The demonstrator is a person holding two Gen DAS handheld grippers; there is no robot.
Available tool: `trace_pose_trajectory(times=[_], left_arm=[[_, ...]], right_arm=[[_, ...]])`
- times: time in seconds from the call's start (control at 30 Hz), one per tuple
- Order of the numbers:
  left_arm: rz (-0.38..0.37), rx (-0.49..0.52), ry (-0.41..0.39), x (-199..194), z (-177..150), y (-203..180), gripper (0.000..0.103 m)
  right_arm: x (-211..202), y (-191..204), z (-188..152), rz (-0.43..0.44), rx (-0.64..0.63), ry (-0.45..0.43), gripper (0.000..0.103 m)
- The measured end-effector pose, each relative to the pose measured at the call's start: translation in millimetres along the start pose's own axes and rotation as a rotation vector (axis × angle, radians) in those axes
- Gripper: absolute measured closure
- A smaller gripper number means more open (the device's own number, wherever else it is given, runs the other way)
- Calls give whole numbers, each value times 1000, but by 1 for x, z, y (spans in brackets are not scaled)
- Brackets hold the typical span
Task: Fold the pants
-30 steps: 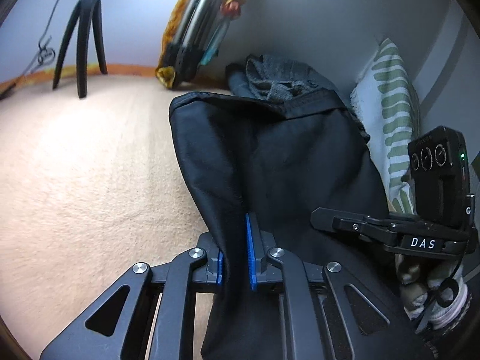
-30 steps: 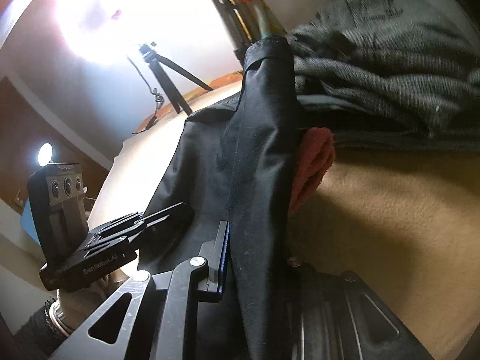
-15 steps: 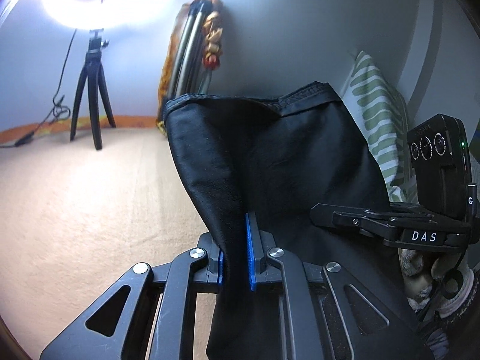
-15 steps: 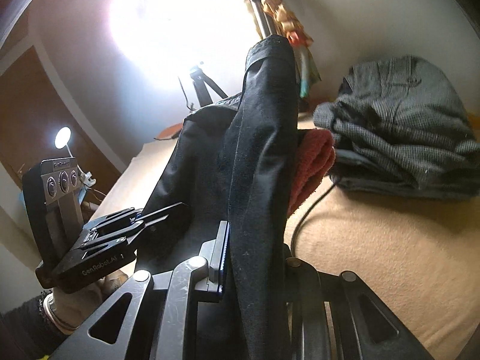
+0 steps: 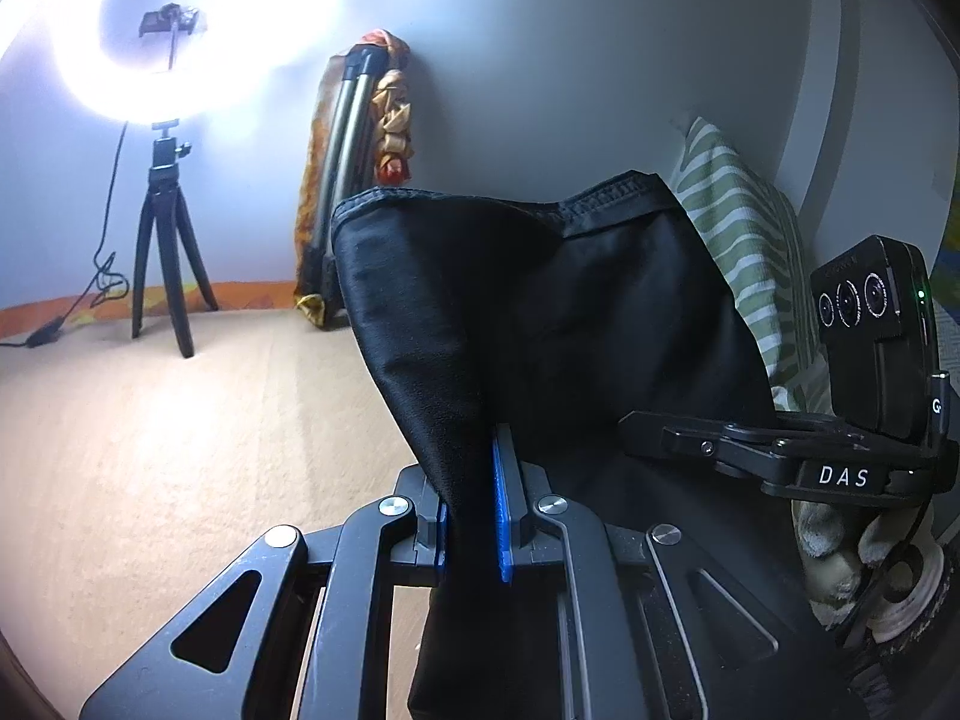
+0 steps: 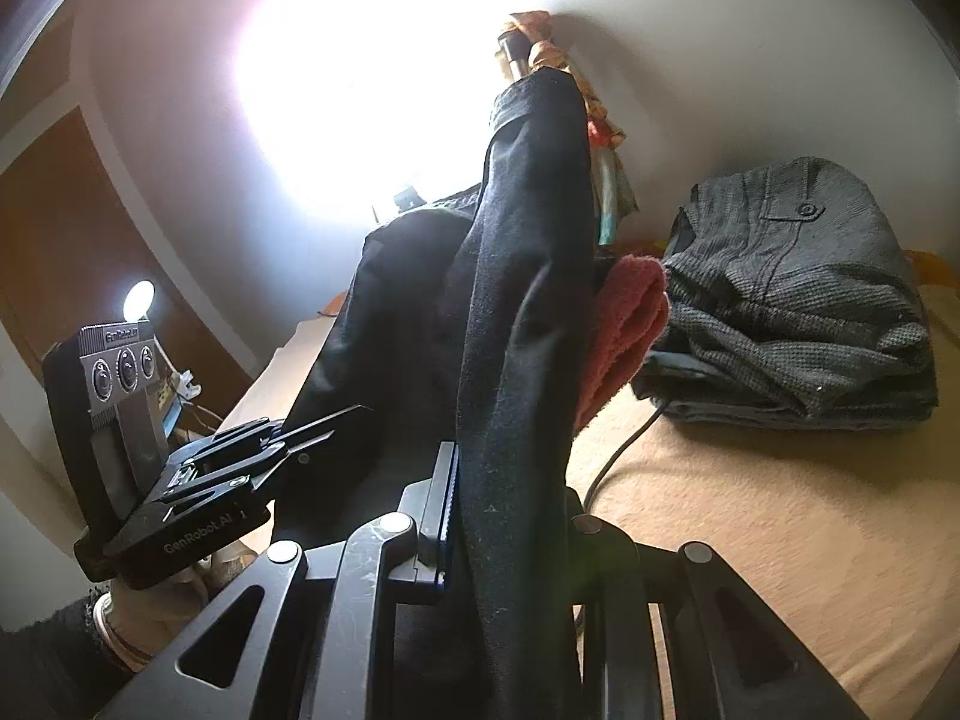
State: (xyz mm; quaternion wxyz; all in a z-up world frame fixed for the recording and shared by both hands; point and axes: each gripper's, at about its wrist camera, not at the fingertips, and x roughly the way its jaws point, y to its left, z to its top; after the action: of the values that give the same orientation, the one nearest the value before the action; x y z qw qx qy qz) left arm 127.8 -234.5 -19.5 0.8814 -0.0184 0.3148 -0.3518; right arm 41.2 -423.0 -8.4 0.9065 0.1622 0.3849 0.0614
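Black pants (image 5: 540,312) hang lifted above the tan bed surface (image 5: 180,450), held between both grippers. My left gripper (image 5: 474,510) is shut on a pinched edge of the cloth between its blue pads. My right gripper (image 6: 504,510) is shut on another edge of the same pants (image 6: 522,276), which drape over its right finger and hide it. The right gripper (image 5: 780,450) also shows at the right of the left wrist view, and the left gripper (image 6: 240,474) shows at the left of the right wrist view.
A folded grey garment pile (image 6: 798,300) and a red cloth (image 6: 624,330) lie on the bed at the back right, with a black cable (image 6: 624,450) near them. A ring light on a tripod (image 5: 162,252), a folded stand (image 5: 354,180) and a striped pillow (image 5: 744,240) stand along the wall.
Both grippers have risen and tilted upward with the pants in them. The cloth now hangs higher off the bed, and the grey pile is hidden behind it in the left wrist view.
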Motion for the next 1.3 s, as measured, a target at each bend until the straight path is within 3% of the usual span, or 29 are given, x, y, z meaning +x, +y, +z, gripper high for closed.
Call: trace_pose_trajectory(times=[0.7, 1.3], left_arm=[[-51, 98, -13, 54, 74, -34, 93], [-87, 85, -7, 137, 143, -60, 94]], right_arm=[[-35, -46, 51, -65, 39, -97, 84], [-43, -132, 121, -91, 71, -54, 85]])
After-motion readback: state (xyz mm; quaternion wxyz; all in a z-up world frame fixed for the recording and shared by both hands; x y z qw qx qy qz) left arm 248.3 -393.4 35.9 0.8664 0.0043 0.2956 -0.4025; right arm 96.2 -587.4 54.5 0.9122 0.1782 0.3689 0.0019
